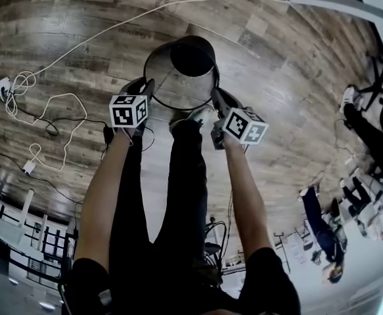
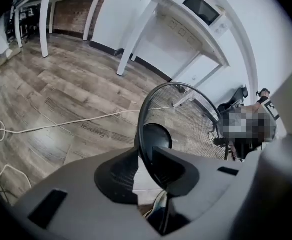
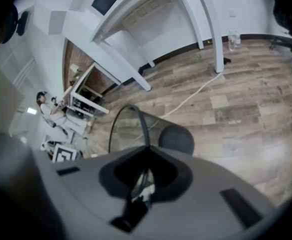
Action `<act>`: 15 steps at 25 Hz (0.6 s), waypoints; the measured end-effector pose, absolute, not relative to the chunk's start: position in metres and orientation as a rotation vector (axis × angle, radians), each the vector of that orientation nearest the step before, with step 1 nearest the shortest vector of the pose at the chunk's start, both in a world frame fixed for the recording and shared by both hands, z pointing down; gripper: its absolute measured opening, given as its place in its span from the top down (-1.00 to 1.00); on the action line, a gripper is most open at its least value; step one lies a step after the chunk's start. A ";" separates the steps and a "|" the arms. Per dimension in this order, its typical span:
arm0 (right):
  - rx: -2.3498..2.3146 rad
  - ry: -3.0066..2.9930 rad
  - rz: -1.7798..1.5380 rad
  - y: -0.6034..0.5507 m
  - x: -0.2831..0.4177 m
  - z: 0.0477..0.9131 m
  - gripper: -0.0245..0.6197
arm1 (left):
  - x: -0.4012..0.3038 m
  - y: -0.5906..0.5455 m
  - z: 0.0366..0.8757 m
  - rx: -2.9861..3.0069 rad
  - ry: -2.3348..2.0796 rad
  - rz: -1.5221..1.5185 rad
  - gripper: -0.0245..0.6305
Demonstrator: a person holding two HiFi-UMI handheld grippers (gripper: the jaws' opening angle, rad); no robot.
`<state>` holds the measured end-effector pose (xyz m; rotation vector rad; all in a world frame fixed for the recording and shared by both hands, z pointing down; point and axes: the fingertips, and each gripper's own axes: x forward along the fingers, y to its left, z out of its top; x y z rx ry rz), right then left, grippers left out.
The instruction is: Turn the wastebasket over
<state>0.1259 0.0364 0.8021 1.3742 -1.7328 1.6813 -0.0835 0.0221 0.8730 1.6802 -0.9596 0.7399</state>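
Now, the setting: you stand over a wood-plank floor (image 1: 276,58), and your dark-trousered legs (image 1: 184,176) run down to 6 o'clock in the head view.
Wastebasket: the black mesh wastebasket (image 1: 178,84) sits at 12 o'clock of your shoe (image 1: 190,117), between your two grippers. Its wire rim (image 1: 153,90) shows as a wide, tilted ring, with the solid dark base (image 1: 192,56) offset toward 1 o'clock inside it. You cannot tell from any view whether it touches the floor.
Left gripper: your left gripper (image 1: 142,87) meets the ring at 8 o'clock. In the left gripper view its jaws stand narrowly apart with the rim wire running up between them. The wire lies beside one pad, and a pale strip shows between it and the other.
Right gripper: your right gripper (image 1: 219,98) meets the ring at 4 o'clock. In the right gripper view its jaws are drawn together and clamped on the rim wire.
Cable: a white cable (image 1: 112,28) crosses the floor from 9 o'clock to 1 o'clock beyond the wastebasket, and loose loops lie at 9 o'clock.
Bystanders: seated persons (image 1: 365,126) occupy the 3 o'clock edge, well apart from you.
Furniture: a white table (image 2: 186,29) stands against the wall at 1 o'clock in the left gripper view.
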 end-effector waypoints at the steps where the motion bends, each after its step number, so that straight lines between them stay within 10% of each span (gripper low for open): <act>1: 1.373 -1.736 1.678 0.036 0.124 0.804 0.78 | -0.085 0.022 0.873 1.687 -0.954 0.737 0.60; 15: 1.398 -1.584 1.832 0.067 0.103 0.909 0.78 | -0.114 0.037 0.916 1.668 -0.967 0.808 0.63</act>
